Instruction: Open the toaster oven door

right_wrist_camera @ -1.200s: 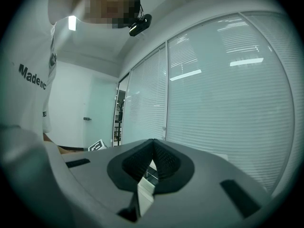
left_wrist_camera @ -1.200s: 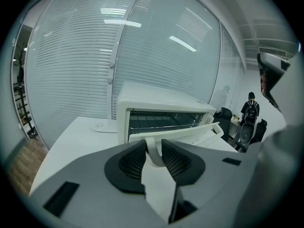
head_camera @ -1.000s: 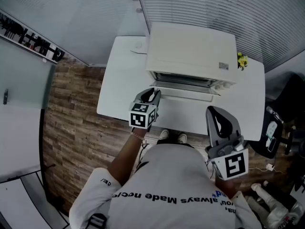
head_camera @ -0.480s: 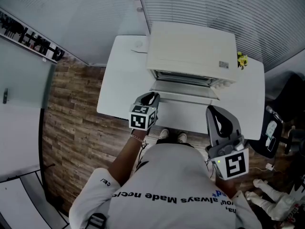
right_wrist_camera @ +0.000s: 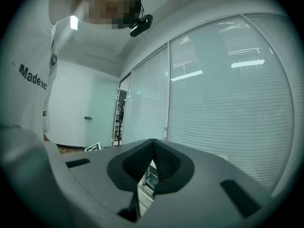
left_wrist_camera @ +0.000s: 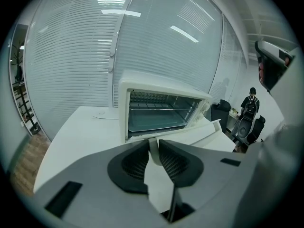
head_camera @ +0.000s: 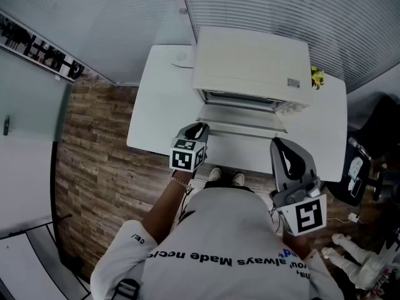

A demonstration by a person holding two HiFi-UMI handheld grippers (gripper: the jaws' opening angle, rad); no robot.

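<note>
Left gripper (left_wrist_camera: 153,151): clenched on the near left corner of the toaster oven door (left_wrist_camera: 197,134), jaws just now closing further on that white edge. Right gripper (right_wrist_camera: 152,147): clenched on nothing, pads meeting at the tips, at 4 o'clock of the left gripper and apart from the door. Door dropped open, near flat, at 6 o'clock of the toaster oven (head_camera: 250,67). Oven at 12 o'clock on the white table (head_camera: 156,99), against the far rim
</note>
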